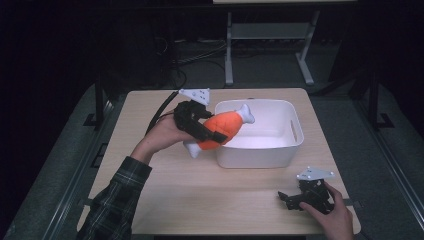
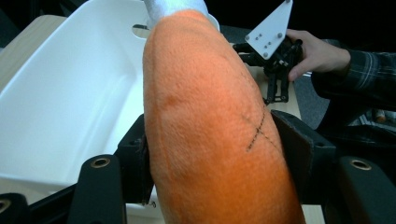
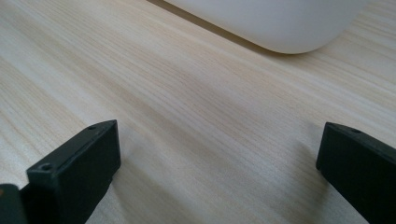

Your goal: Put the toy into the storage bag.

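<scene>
High view, left to right: the left tongs [image 1: 212,131] pinch an orange plush drumstick [image 1: 224,127] around its fat middle, lifted clear of the bench [image 1: 165,200] and tilted so its white bone end pokes over the near-left rim of the white tub [image 1: 287,150]. The pick-up looks done — what is left, as I judge it, is carrying the toy fully over the tub and letting go. The left forearm, in a plaid sleeve [image 1: 117,200], reaches up from the bottom left, with the wrist bent so the tongs point right toward the tub. In the left gripper view both pads press into the plush. Farther right, the right tongs [image 1: 286,198] rest low on the bench near the front right corner, spread wide with nothing between them, the hand [image 1: 332,212] wrapped behind.
</scene>
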